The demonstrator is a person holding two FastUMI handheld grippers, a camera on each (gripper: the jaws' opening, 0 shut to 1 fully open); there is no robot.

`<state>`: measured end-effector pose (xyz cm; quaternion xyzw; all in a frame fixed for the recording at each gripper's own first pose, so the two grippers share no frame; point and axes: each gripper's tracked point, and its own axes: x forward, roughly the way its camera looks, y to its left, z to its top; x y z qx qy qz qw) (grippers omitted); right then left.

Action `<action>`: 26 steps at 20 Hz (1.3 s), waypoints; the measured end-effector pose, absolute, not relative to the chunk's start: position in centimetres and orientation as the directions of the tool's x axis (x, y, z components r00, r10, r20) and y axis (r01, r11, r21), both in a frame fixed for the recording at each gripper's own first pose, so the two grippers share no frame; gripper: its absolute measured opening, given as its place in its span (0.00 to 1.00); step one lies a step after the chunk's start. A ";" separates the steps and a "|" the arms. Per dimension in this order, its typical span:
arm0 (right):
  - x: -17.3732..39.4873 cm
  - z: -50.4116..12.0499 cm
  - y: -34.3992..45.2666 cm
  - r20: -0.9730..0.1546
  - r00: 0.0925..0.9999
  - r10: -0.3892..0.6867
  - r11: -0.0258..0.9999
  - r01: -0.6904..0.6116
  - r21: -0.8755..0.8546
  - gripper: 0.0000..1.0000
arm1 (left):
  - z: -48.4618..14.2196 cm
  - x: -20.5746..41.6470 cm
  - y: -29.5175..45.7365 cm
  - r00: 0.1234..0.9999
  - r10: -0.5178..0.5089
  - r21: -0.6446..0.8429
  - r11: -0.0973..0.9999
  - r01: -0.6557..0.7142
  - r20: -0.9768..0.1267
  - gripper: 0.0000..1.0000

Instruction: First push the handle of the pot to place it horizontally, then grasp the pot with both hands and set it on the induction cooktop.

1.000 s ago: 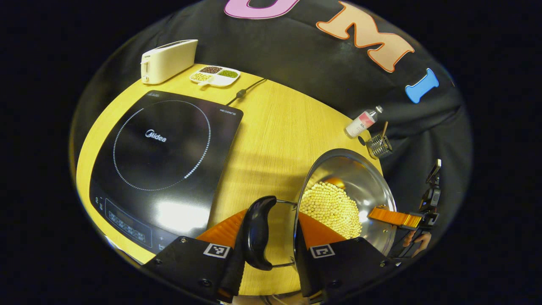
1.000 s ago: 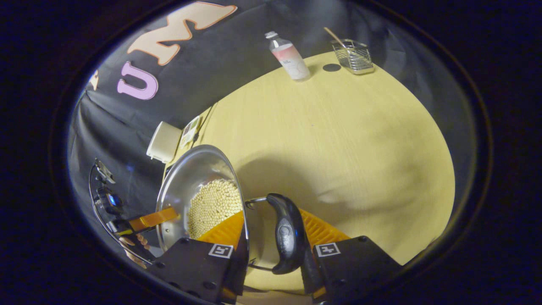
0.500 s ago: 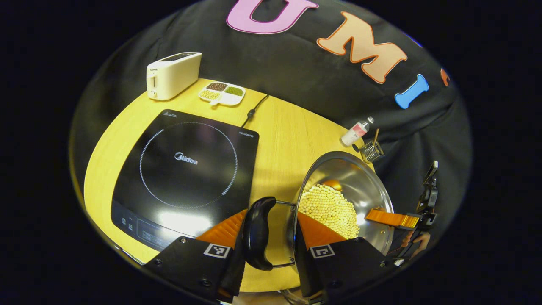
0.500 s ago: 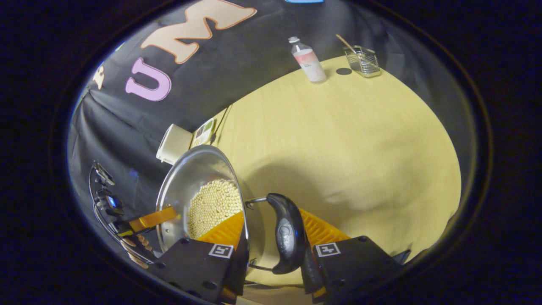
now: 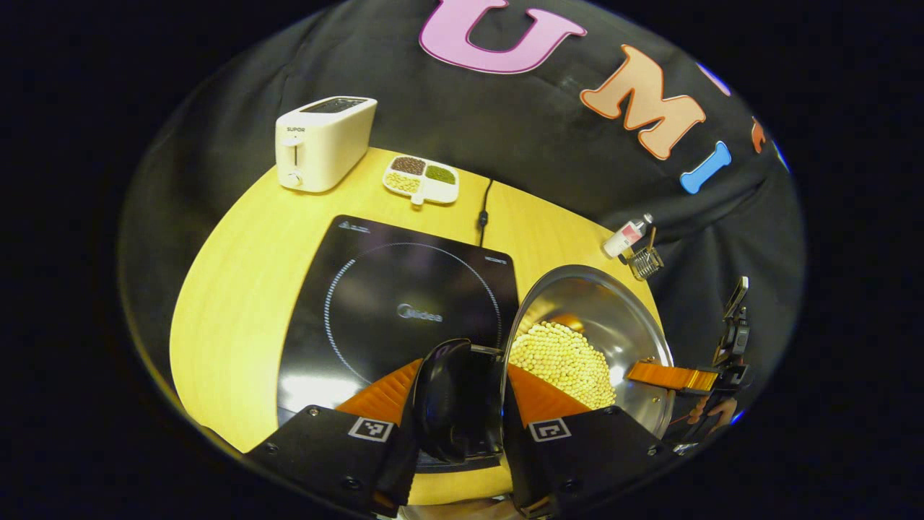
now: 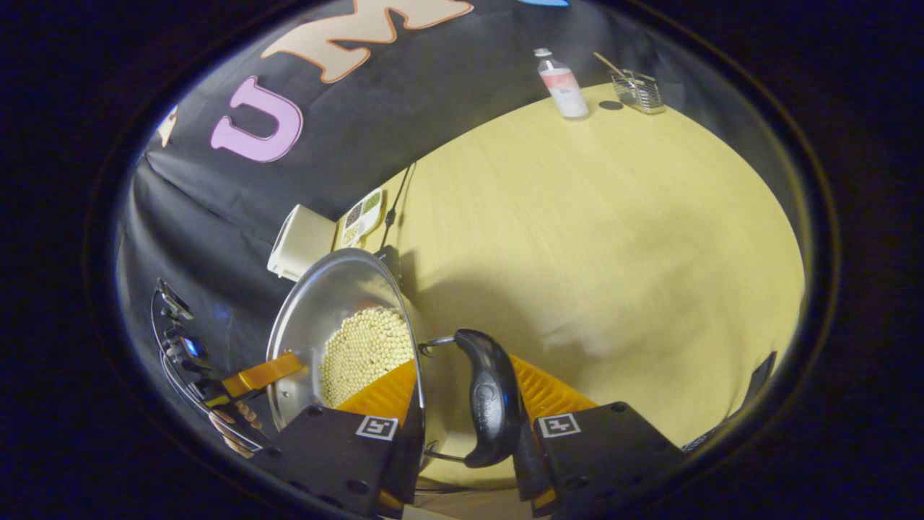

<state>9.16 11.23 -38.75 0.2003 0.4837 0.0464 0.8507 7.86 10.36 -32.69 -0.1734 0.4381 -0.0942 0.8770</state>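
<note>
Left gripper view: my left gripper (image 5: pixel 456 393) pinches pot's (image 5: pixel 621 325) black curved handle (image 5: pixel 451 401), steel bowl full of pale beans (image 5: pixel 559 361) right of fingers. Right gripper (image 6: pixel 462 404) clamps opposite handle (image 6: pixel 487 404). Pot airborne, now partly over glossy black cooktop (image 5: pixel 375 289); second ago cooktop sat well left. Wood table (image 6: pixel 577 217).

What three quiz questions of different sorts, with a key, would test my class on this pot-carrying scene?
1. True or false: the shiny steel pot holds pale round beans.
2. Which stands nearest the white toaster? A the white divided dish of beans; B the clear bottle with a pink label; C the small wire basket.
3. Fill in: the left gripper holds the pot's black side ____ over the black induction cooktop.

Key: 1 true; 2 A; 3 handle.
</note>
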 end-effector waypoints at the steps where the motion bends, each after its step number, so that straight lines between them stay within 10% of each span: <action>1: 9.4 -39.0 12.2 -0.804 0.529 0.272 0.915 0.118 0.386 0.56 | -32.9 8.2 11.4 0.602 -0.316 -0.386 0.923 0.014 -0.734 0.54; 26: 16.4 -42.6 22.9 -0.734 0.638 0.232 0.910 0.125 0.396 0.48 | -36.8 16.2 22.3 0.707 -0.236 -0.290 0.956 0.047 -0.666 0.55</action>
